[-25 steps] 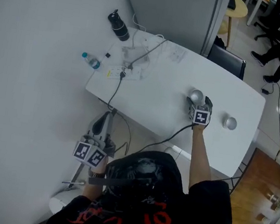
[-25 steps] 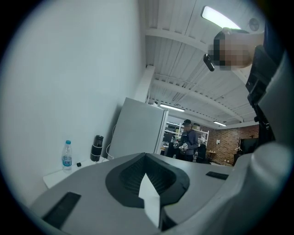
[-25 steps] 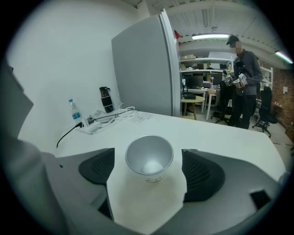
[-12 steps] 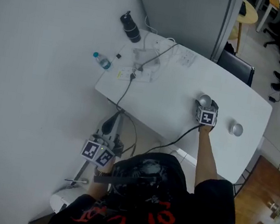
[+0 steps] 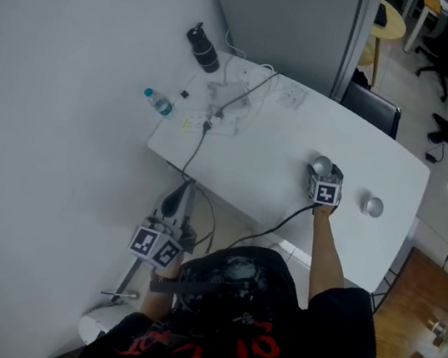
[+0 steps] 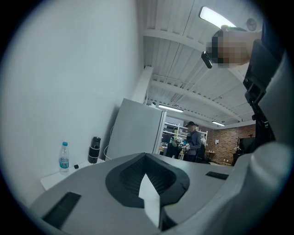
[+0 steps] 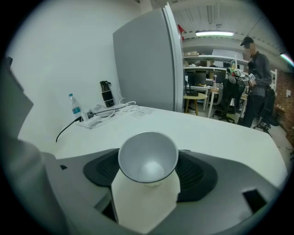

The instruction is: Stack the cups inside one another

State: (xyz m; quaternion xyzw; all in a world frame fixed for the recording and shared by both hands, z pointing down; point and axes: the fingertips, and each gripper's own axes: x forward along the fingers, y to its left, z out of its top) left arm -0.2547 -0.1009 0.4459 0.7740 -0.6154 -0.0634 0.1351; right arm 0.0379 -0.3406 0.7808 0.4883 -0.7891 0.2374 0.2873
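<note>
A silver cup (image 5: 321, 163) stands upright on the white table (image 5: 259, 171), mouth up and empty (image 7: 148, 160). My right gripper (image 5: 322, 171) reaches down over it. Its jaws have just been closing, and both dark pads (image 7: 102, 170) now press the cup's sides, so the right gripper (image 7: 148, 153) is shut on it. A second silver cup (image 5: 373, 207) sits on the table to the right, apart from both grippers. My left gripper (image 5: 173, 201) hangs level below the table's near edge, beside the person, with its jaws (image 6: 146, 173) shut on nothing.
At the table's far left corner lie a water bottle (image 5: 157, 103), a black flask (image 5: 204, 49) and a power strip with cables (image 5: 217, 114). A cable trails from the right gripper over the near edge. A black chair (image 5: 372, 109) stands behind the table. A person (image 7: 255, 82) stands far off.
The head view has shifted slightly. The right gripper stays at the same cup, and the left gripper keeps its place below the table edge.
</note>
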